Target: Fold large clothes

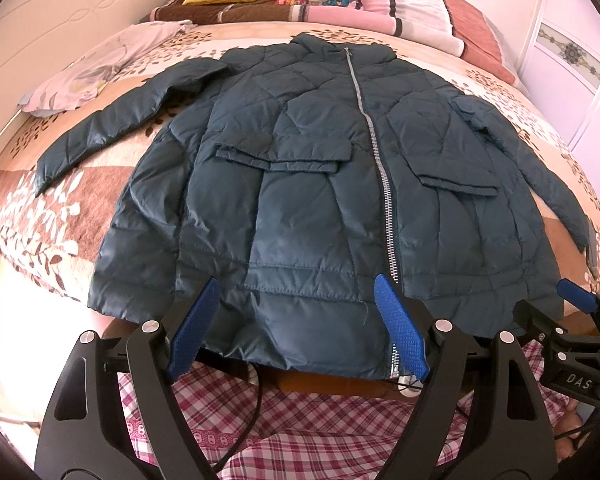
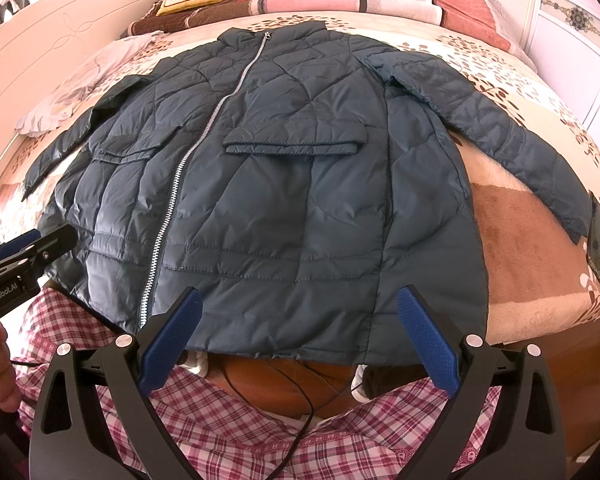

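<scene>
Both hand-held grippers [image 1: 298,320] [image 2: 300,320] agape, hovering above jacket [image 1: 300,184] hem.

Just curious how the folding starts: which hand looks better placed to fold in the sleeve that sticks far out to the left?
Probably left. The left gripper, open, hovers over the jacket's hem on that sleeve's side; the right gripper is farther over.

Jacket [image 1: 308,184]: quilted synthetic cloth, slight sheen.
Zipper [image 1: 380,168]: bright metal teeth.
Bedspread [image 1: 60,216] under jacket: soft, fuzzy cloth.
Left gripper [image 1: 300,320] pads [image 1: 400,328]: blue, textured; arms matt black.
</scene>
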Action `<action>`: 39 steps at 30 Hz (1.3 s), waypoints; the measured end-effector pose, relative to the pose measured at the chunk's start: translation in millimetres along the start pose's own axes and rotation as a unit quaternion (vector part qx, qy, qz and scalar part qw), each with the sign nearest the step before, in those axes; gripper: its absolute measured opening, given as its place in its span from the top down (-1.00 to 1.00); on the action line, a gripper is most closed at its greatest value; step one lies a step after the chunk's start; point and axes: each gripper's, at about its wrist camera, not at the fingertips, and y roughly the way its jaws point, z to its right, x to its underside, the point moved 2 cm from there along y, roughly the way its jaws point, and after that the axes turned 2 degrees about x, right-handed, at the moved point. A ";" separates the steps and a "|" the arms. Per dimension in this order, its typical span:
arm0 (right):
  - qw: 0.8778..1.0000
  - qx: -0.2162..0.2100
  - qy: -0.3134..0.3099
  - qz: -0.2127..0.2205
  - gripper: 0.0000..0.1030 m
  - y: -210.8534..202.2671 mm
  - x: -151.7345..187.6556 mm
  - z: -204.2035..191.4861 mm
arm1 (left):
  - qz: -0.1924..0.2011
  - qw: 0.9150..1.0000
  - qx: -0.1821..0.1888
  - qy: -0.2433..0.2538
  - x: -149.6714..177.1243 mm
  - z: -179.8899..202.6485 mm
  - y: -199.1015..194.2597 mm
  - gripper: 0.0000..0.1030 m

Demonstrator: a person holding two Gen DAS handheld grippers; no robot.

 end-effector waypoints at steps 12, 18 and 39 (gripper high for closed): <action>1.000 -0.001 0.001 -0.001 -0.84 1.2 0.8 1.2 | -0.001 1.000 0.000 0.000 0.0 0.0 0.1 -0.54; 1.000 -0.001 0.001 -0.001 -0.84 1.5 1.0 1.6 | -0.001 1.000 0.000 0.000 0.0 0.2 0.0 -0.54; 1.000 0.009 0.014 0.007 -0.84 -0.5 -2.1 12.1 | 0.000 1.000 0.003 0.002 5.4 -14.2 0.5 -0.57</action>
